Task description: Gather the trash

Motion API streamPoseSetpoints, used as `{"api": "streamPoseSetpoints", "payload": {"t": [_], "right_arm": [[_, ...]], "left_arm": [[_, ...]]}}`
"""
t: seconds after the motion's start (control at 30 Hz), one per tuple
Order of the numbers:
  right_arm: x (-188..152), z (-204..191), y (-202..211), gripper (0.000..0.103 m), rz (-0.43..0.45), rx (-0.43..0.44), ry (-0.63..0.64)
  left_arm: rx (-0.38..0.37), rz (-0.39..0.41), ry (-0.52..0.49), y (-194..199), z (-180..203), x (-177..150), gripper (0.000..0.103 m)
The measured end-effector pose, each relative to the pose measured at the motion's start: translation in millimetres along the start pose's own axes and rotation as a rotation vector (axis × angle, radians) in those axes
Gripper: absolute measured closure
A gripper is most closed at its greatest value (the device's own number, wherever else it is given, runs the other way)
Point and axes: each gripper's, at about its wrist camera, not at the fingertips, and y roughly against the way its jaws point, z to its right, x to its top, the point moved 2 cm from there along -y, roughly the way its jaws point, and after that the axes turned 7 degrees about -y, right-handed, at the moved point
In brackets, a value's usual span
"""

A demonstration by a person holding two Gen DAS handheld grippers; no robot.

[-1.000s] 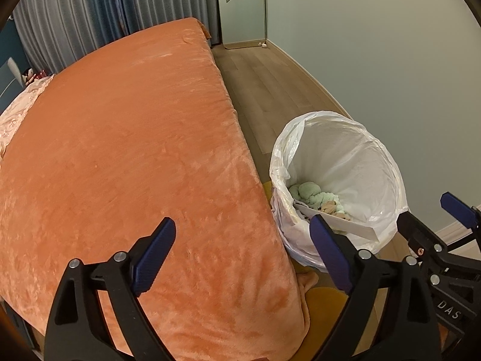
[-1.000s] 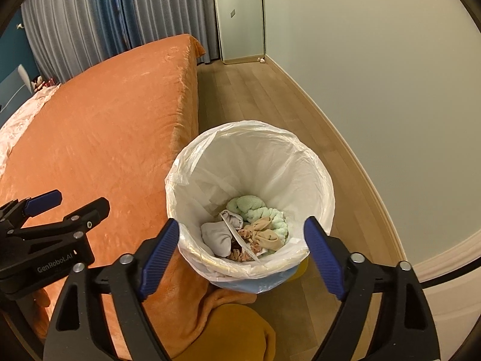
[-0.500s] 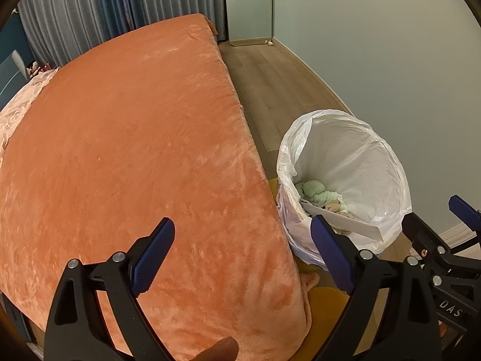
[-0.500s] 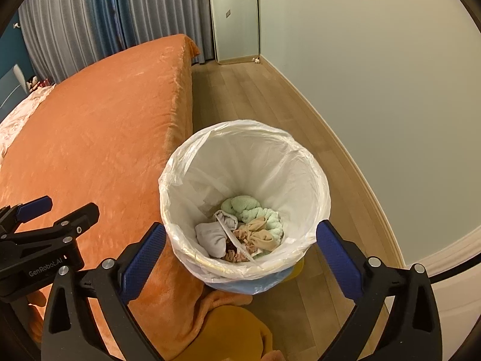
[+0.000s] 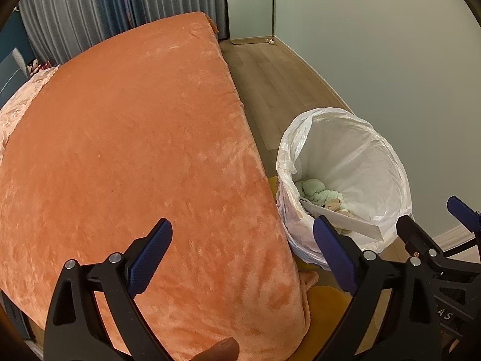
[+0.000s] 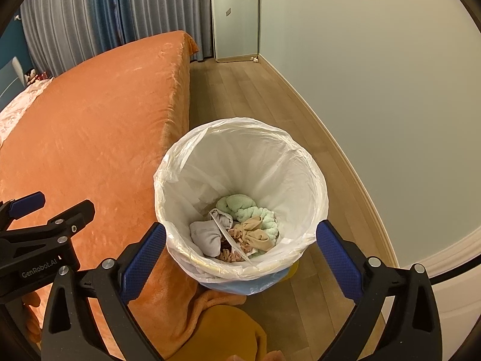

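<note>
Both tongs, left (image 5: 242,258) and right (image 6: 240,252), gape empty; lowering risks snagging the bin liner (image 6: 303,162) at twelve o'clock.

"GenRobot.AI" in white on the left gripper (image 6: 45,210) body, partial letters "AS" on the right gripper (image 5: 427,219)

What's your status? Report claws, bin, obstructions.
Left claw open, empty. Right claw open, empty, over trash bin. Trash inside. Nothing blocking.

plush orange blanket (image 5: 135,150); glossy plastic bin liner (image 6: 240,162)
</note>
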Motion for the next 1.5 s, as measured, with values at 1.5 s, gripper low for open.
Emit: {"api": "streamPoseSetpoints", "payload": {"t": [1.5], "right_arm": [[-7.7,3.9,-6.2,0.007,-0.023,-0.019,0.000]], "left_arm": [[0.004,-0.047,-0.006,-6.0,3.1,-8.4,0.013]]}}
